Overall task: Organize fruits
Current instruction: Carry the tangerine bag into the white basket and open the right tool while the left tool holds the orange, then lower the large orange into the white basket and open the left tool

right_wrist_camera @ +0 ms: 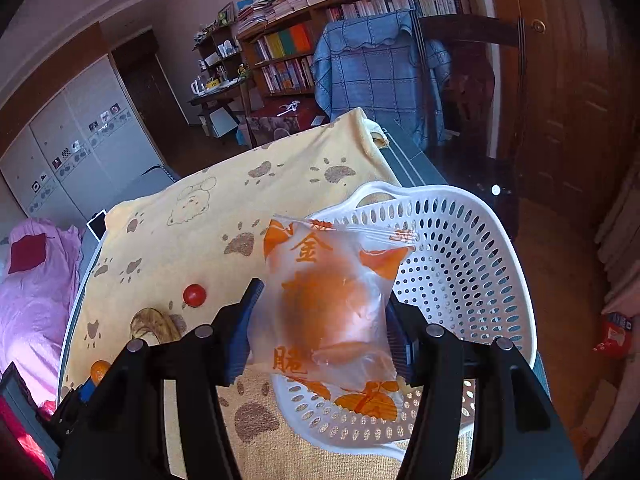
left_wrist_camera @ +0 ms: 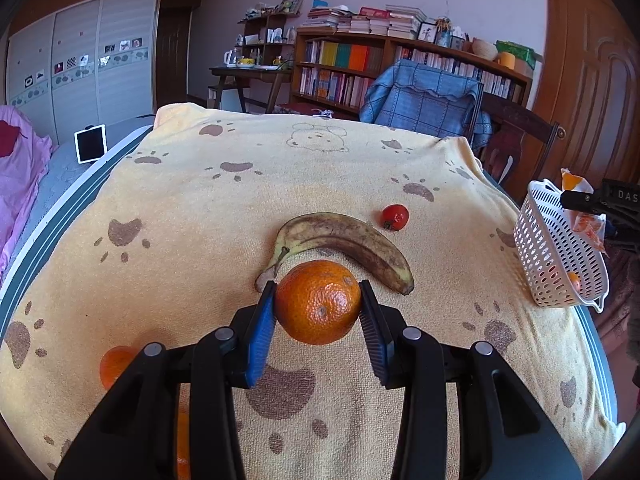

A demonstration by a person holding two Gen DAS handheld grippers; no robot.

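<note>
My left gripper [left_wrist_camera: 318, 300] is shut on a large orange [left_wrist_camera: 318, 302], held just above the yellow paw-print towel [left_wrist_camera: 200, 208]. Behind the orange lie a spotted banana [left_wrist_camera: 344, 240] and a small red tomato [left_wrist_camera: 395, 217]. My right gripper [right_wrist_camera: 320, 316] is shut on a clear printed bag with an orange fruit inside [right_wrist_camera: 328, 304], hanging over the near rim of the white perforated basket [right_wrist_camera: 460, 264]. In the left wrist view the basket [left_wrist_camera: 552, 256] stands at the towel's right edge, with the bag [left_wrist_camera: 584, 216] above it and a small orange fruit [left_wrist_camera: 574, 280] inside.
Another orange [left_wrist_camera: 114, 364] lies on the towel, partly hidden behind my left gripper's frame. The banana [right_wrist_camera: 154, 326] and tomato [right_wrist_camera: 194, 295] lie left of the basket. A chair with a blue cover [left_wrist_camera: 424, 96] and a bookshelf [left_wrist_camera: 360, 68] stand beyond the table. A pink bed [left_wrist_camera: 20, 160] is at left.
</note>
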